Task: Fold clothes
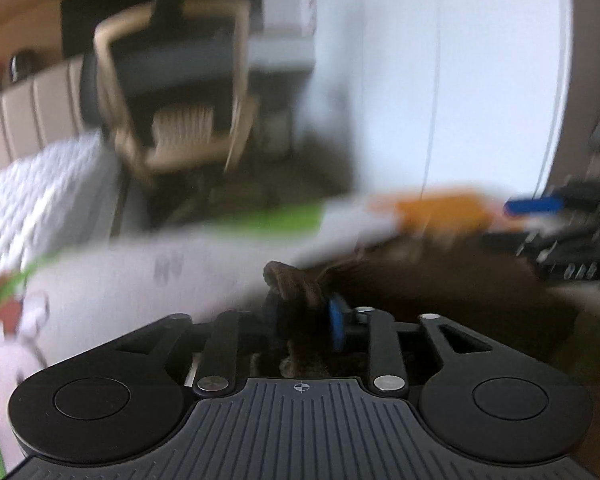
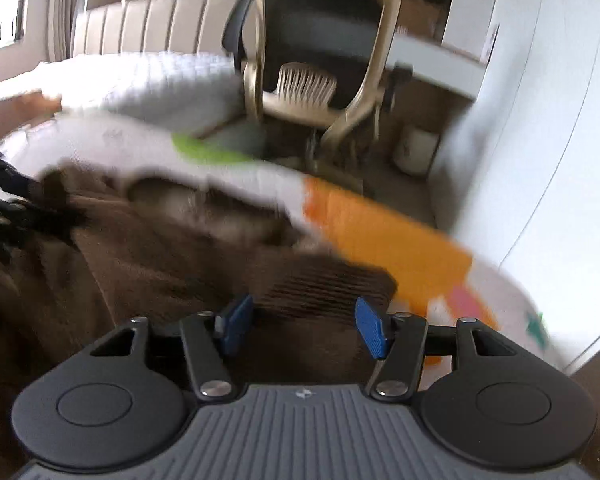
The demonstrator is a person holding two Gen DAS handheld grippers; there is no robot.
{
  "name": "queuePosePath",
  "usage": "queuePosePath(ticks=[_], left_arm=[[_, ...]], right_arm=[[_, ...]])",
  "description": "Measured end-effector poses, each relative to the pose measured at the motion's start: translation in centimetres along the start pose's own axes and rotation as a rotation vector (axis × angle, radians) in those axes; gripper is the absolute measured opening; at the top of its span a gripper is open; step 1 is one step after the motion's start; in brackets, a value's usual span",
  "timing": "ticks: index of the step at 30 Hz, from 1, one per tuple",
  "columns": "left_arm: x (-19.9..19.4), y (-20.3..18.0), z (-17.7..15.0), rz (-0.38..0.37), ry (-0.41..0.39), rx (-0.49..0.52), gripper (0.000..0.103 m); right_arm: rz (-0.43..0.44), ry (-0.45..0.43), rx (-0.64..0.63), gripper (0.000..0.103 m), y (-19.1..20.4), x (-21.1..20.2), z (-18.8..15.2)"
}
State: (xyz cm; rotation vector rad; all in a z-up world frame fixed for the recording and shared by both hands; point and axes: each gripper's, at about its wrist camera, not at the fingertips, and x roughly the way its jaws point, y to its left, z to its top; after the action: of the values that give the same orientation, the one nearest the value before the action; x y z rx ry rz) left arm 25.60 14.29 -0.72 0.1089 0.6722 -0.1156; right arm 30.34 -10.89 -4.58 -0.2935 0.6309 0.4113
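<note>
Brown knit garment lies spread over a white printed sheet on the bed, its ribbed hem toward the near edge and one bunched corner lifted at the left.

Step in hand, as I judge it: a fold is under way, one corner gripped and the other not yet taken.

Left tongs: narrow, pinching a wad of the brown fabric between the blue pads; the cloth bulges up above the grip.

Right tongs: wide, nothing between the pads, with the ribbed hem just beyond the tips.

Next move probably calls for the right tongs to close on the hem near that corner, then both to carry the edge across together, evenly, so the knit does not sag or slip.

Views compared: the right wrist view shows the garment's full spread, the orange patch and green patch on the sheet, and an office chair past the far edge. The left wrist view alone shows the pinch itself. Both frames are motion-blurred; fine detail of the weave cannot be told.
</note>
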Motion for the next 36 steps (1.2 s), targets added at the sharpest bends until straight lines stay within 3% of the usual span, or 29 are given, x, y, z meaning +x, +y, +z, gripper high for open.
queuePosePath(ticks=[1,3,4,5,6,9,13,18,21,23,25,26,28,29,30,31,33,36], left_arm=[[1.0,0.3,-1.2,0.012,0.043,-0.001,0.051],[0.9,1.3,-2.3,0.002,0.047,-0.014,0.066],[0.4,1.7,-2.1,0.012,0.043,-0.027,0.086],[-0.2,2.2,-1.9,0.023,0.039,-0.041,0.096],[-0.7,2.8,-1.6,0.029,0.035,-0.058,0.098],[-1.7,5.4,-0.8,-0.054,0.044,-0.212,0.103],[-0.1,8.7,-1.0,-0.146,0.164,-0.484,0.103],[1.4,11.0,-0.3,-0.143,0.156,-0.601,0.103],[2.9,10.5,0.6,-0.12,0.144,-0.566,0.103],[4.3,9.5,1.0,-0.063,0.15,-0.518,0.1],[5.0,8.4,0.8,-0.009,0.152,-0.483,0.086],[5.3,7.9,0.8,0.014,0.153,-0.466,0.085],[5.5,7.0,1.0,-0.011,0.154,-0.432,0.079],[5.6,6.9,1.1,-0.02,0.153,-0.434,0.078],[5.5,6.9,1.2,-0.035,0.15,-0.439,0.069],[5.4,7.0,1.2,-0.053,0.156,-0.438,0.048],[4.8,7.5,1.0,-0.098,0.164,-0.442,0.02],[2.0,7.6,1.2,-0.175,0.115,-0.388,0.015]], right_arm=[[0.028,0.009,0.039,0.06,-0.7,-0.2,0.2],[0.085,0.012,0.131,0.06,-2.6,-1.0,0.8],[0.104,0.008,0.174,0.06,-3.6,-1.3,1.1],[0.123,0.003,0.217,0.06,-4.7,-1.5,1.5],[0.139,0.0,0.259,0.06,-5.8,-1.7,1.7],[0.155,0.011,0.372,0.056,-8.3,-0.8,1.8],[0.182,0.032,0.499,0.054,-10.3,1.1,1.1],[0.221,0.045,0.518,0.054,-9.8,2.7,1.1],[0.222,0.058,0.483,0.054,-8.7,3.7,1.4],[0.224,0.058,0.452,0.048,-7.9,4.0,1.7],[0.23,0.064,0.413,0.04,-7.1,4.4,2.1],[0.224,0.068,0.387,0.036,-6.7,4.5,2.3],[0.215,0.075,0.338,0.018,-5.9,4.7,2.8],[0.215,0.074,0.335,0.017,-5.7,4.4,3.0],[0.212,0.059,0.339,0.016,-5.7,3.6,3.1],[0.212,0.04,0.342,0.015,-5.7,2.6,3.3],[0.224,-0.023,0.34,0.014,-5.9,-0.5,3.6],[0.252,-0.125,0.319,0.014,-5.7,-7.4,3.2]])
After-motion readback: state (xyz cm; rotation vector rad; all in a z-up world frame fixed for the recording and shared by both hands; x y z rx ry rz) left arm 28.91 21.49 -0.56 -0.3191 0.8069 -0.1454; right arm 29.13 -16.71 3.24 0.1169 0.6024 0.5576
